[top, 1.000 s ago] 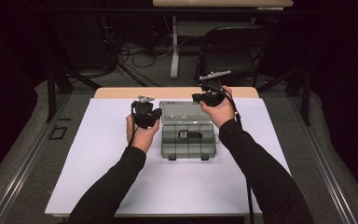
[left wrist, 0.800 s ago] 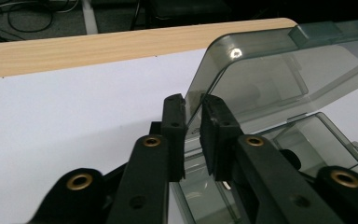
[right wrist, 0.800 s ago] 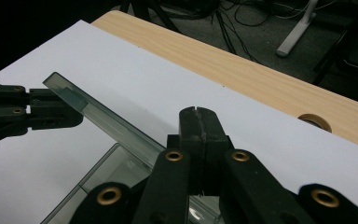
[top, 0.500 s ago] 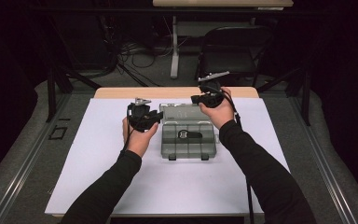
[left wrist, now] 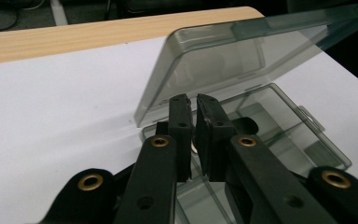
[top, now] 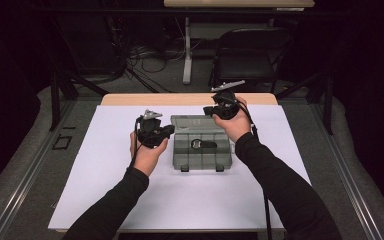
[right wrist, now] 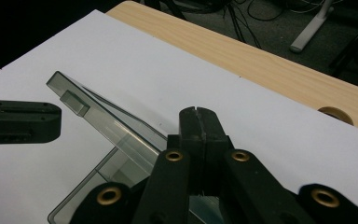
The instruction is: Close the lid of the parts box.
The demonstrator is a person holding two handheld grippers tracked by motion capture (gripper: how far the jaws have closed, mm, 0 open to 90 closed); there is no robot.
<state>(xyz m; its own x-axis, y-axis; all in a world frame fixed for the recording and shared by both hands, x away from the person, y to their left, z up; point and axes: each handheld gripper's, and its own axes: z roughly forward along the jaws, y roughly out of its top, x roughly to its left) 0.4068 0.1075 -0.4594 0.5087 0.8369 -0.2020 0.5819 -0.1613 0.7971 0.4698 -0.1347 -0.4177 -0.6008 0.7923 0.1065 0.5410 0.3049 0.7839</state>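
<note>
A smoky clear compartment box (top: 200,159) sits mid-table on the white sheet, its lid (top: 195,122) propped half open toward the back. A small dark item (top: 200,144) lies in one compartment. My left gripper (top: 169,131) is at the box's left side. Its jaws (left wrist: 191,105) have just been closing and stand together but for a thin slit over the box's rim (left wrist: 279,121), below the tilted lid (left wrist: 214,60); nothing shows between the tips. My right gripper (top: 207,110) is at the lid's back right corner, shut (right wrist: 198,114). The lid's edge (right wrist: 102,119) runs down to the side of its jaws.
The white sheet (top: 180,200) covers most of the wooden table (top: 180,98), which has a round hole (right wrist: 335,114) near its back edge. A black chair (top: 250,50) and floor cables lie beyond the table. The left gripper's jaw (right wrist: 23,121) shows across the lid.
The left hand has shifted a little beside the box's left edge. The lid stays raised and the right hand has kept still.
</note>
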